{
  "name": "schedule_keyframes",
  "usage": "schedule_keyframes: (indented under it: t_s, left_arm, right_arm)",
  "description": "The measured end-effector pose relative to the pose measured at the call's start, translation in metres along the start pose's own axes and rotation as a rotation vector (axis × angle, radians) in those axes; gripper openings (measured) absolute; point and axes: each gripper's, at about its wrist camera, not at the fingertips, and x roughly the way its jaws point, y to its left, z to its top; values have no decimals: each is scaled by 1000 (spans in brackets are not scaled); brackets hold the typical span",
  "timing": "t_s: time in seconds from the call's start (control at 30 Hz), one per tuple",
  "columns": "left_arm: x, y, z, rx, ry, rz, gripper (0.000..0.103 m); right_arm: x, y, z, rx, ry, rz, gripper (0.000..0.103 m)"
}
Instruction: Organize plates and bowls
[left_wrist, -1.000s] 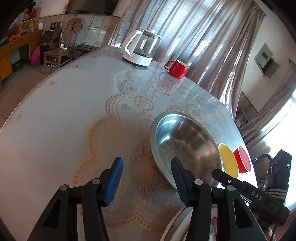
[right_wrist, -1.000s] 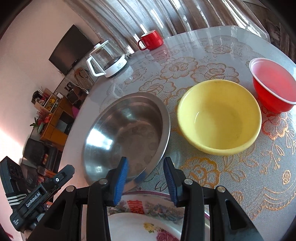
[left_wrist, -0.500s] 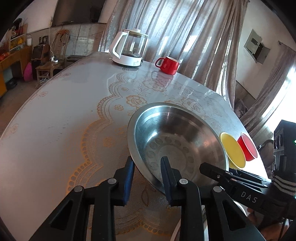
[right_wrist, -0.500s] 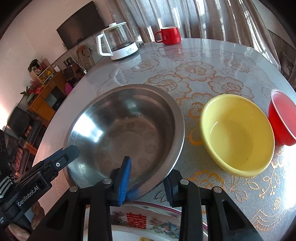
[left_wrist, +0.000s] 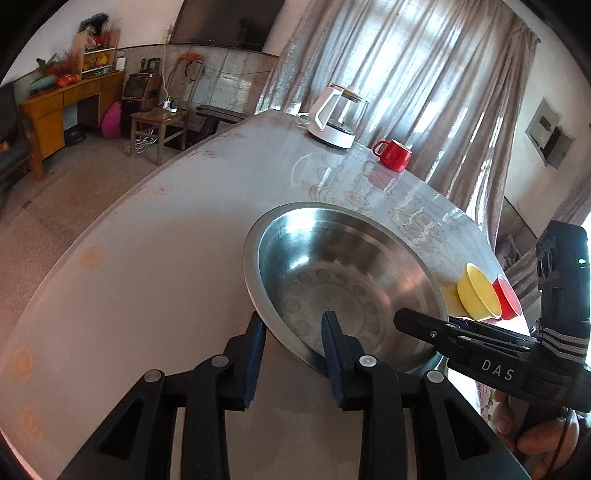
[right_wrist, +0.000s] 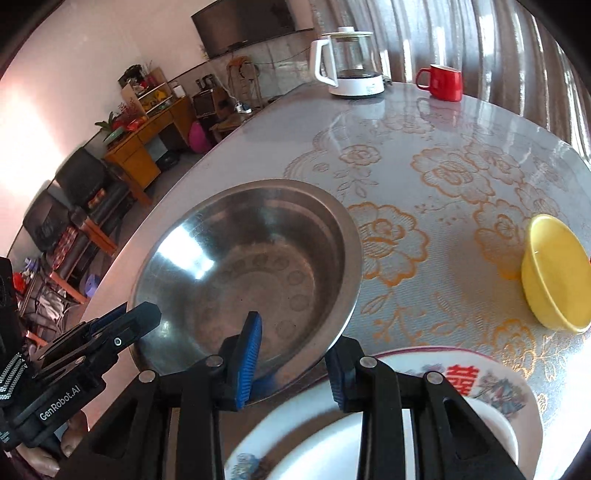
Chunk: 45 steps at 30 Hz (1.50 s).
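- Steel bowl, left wrist view: seen tilted above the patterned table, its near rim clamped between the blue pads of the left gripper; the jaws were closing a moment ago and are now clenched on the rim.
- The right gripper is seen entering from the right, its tip at the bowl's near right rim.
- A yellow bowl and a red bowl are noted side by side near the right table edge; a kettle and a red mug stand at the far edge.
- Right wrist view: the steel bowl is gripped at its near rim by the right gripper, one pad inside, one underneath; these jaws were also closing.
- A flowered plate lies directly below the gripper; the bowl's near rim overlaps it.
- The left gripper is recorded at the bowl's left rim.
- The yellow bowl rests well apart to the right.
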Motion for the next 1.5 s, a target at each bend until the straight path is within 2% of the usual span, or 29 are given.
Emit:
schedule_keyframes:
  t_s: [0.37, 0.43, 0.47, 0.67, 0.77, 0.93, 0.97, 1.07, 1.37, 1.5]
  left_arm:
    - [-42, 26, -38, 4, 14, -1, 32]
    - [-46, 28, -38, 0, 4, 5, 38]
    - [-49, 30, -37, -7, -2, 10, 41]
    - [-64, 39, -37, -36, -30, 47, 42]
    - [-71, 35, -31, -22, -64, 64, 42]
    - [-77, 15, -17, 20, -109, 36, 42]
    - [-75, 9, -14, 32, -110, 27, 45]
    - [-67, -12, -4, 56, -96, -13, 57]
    - [-25, -98, 15, 200, -30, -91, 57]
    - [3, -134, 23, 243, 48, -130, 57]
  right_arm:
    - [-4, 47, -35, -112, 60, 69, 33]
    - [-6, 52, -40, -130, 61, 62, 33]
    - [-8, 54, -42, -134, 59, 58, 34]
    - [-19, 49, -49, -85, 21, 82, 36]
    - [-31, 35, -50, -44, -21, 107, 36]
    - [-60, 3, -53, 49, -119, 142, 37]
    - [-66, -6, -54, 75, -137, 137, 37]
    - [-83, -38, -56, 171, -187, 113, 38]
    - [-110, -139, -71, 451, -266, 14, 39]
    - [-112, -171, -74, 532, -289, -30, 39]
